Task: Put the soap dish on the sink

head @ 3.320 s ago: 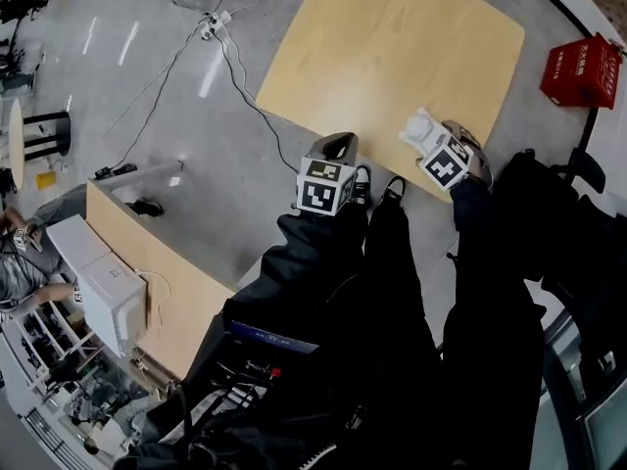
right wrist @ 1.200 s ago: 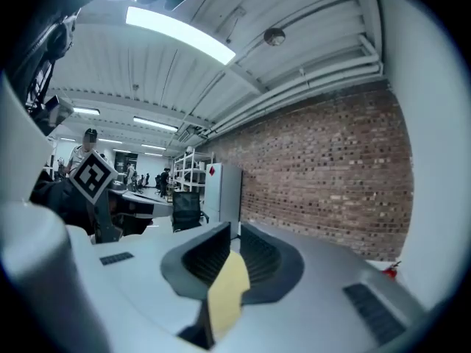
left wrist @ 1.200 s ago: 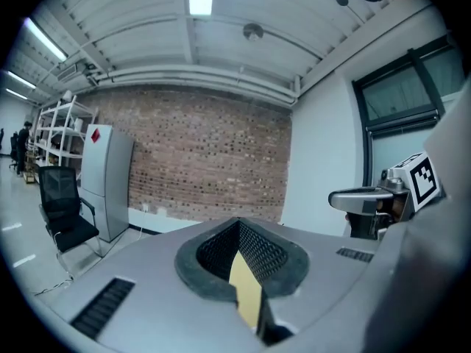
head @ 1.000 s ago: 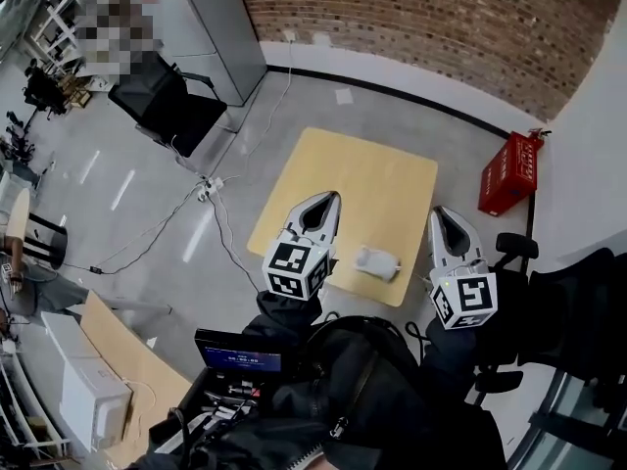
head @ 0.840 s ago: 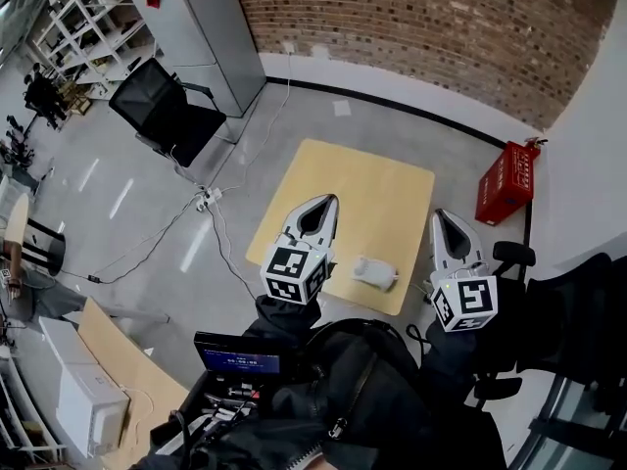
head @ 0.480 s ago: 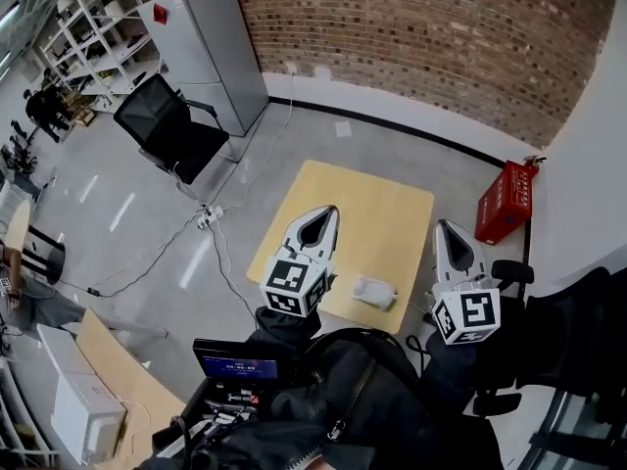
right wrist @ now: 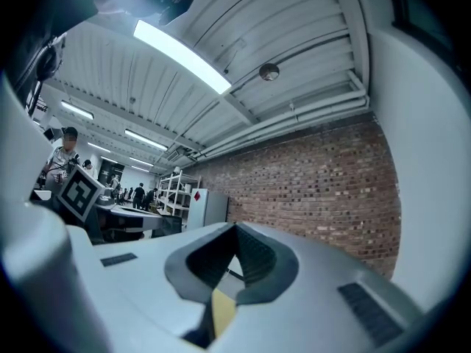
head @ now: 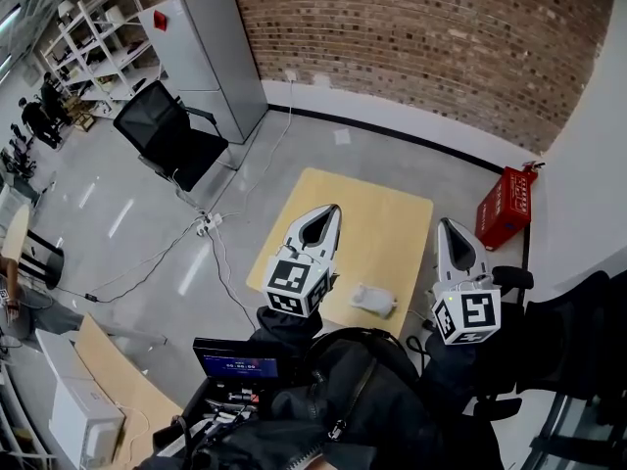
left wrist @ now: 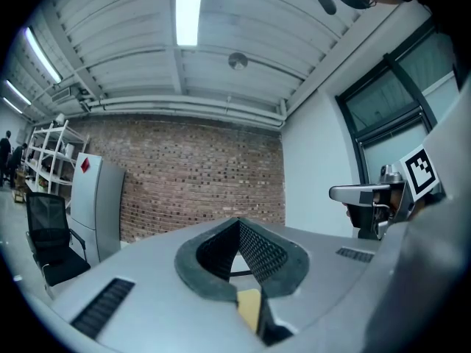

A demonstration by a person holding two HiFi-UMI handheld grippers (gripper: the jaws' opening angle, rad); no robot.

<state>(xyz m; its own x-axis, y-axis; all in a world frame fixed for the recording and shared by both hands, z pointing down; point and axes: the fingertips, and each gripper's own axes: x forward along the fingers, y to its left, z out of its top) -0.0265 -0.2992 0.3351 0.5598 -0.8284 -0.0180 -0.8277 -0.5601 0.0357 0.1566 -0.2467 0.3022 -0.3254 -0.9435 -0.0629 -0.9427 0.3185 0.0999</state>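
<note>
The white soap dish (head: 373,300) lies on the yellow wooden table (head: 343,218), near its front edge, between my two grippers as the head view shows them. My left gripper (head: 322,211) and my right gripper (head: 449,226) are held level, high above the table and apart from the dish. In the left gripper view the left gripper (left wrist: 237,223) is shut with nothing between its jaws, facing a brick wall. The right gripper (right wrist: 235,227) is likewise shut and empty. No sink shows in any view.
A red crate (head: 506,207) stands on the floor right of the table. A black office chair (head: 167,130) and a grey cabinet (head: 201,52) are at the back left, and cables (head: 211,225) trail across the floor. A small screen (head: 235,360) sits at my waist.
Three seconds ago the right gripper was down at the dish on the table. Both grippers are now raised well above it, and the dish stays on the table. They rose slightly over the last second.
</note>
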